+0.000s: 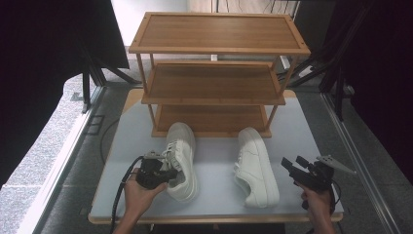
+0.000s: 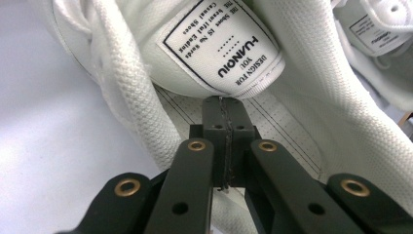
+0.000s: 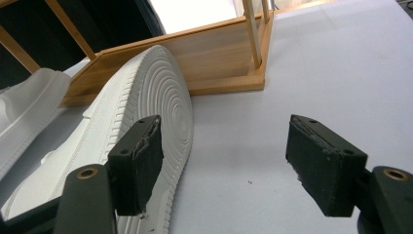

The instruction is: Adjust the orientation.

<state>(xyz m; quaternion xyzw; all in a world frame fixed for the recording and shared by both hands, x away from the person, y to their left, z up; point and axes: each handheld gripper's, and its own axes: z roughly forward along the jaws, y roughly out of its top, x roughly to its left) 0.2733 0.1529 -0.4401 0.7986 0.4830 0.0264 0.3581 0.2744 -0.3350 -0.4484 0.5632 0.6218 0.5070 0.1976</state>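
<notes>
Left shoe point(image 1: 181, 163): soft, light; being probed inside by clenched left hand-held gripper point(image 2: 226, 146); collar judged best hold. Right hand-held gripper point(image 3: 229, 165) released.

Tool point(image 2: 226, 114) closed (empty), inside white shoe point(image 2: 311, 97)

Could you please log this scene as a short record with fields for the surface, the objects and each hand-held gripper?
surface: grey table
rack: three-tier wooden rack, shelves bare
left shoe: white, upright, toe at the rack
right shoe: white, lying on its side, sole toward the right hand-held gripper
left hand-held gripper: jaws closed, tips inside the left shoe's opening
right hand-held gripper: jaws open, beside the right shoe, holding nothing
</notes>
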